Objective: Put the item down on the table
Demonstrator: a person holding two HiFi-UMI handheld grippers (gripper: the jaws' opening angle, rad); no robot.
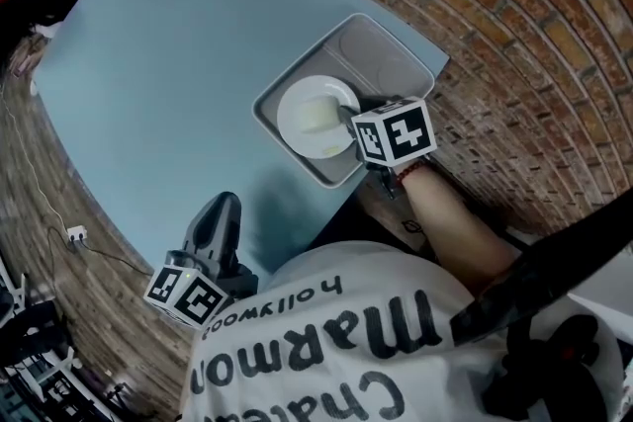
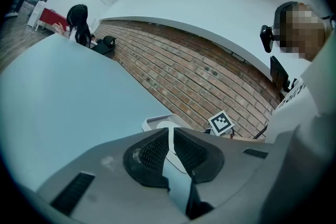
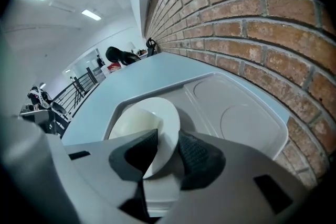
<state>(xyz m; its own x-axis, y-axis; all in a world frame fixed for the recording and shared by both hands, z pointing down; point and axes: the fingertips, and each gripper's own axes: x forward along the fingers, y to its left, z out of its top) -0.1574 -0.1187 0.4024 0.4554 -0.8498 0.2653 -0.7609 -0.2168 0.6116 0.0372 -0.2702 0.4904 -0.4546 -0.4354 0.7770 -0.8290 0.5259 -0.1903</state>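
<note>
Currently held: a white plate point(image 1: 315, 119), its near rim pinched by the right gripper point(image 1: 348, 117).
Right fingers: closed on the rim, one pad on the inner face and one on the underside. The body of the plate runs forward of them.
Plate's place: over the large compartment of a grey tray point(image 1: 388, 54). Whether it rests on the tray or hangs just clear cannot be told.
Tray: directly ahead of and below the right fingers, by the edge of the table point(image 1: 168, 64).
Left gripper point(image 1: 224, 205): well apart from the plate, at the near table edge, with bare table ahead of its fingers.
Left fingers: drawn close with only a thin slit between the pads, and nothing in it.
Handling, judged: stiff and smooth, probably ceramic or hard plastic. It looks light enough for a one-sided rim grip, but it will lever down from the pads and may slip or swing.
Fragility, judged: liable to chip or crack if dropped or set down edge-first.
Where to hold: at the rim, with the pads well in past the lip. A slow, flat lowering onto bare table beside the tray seems called for.
</note>
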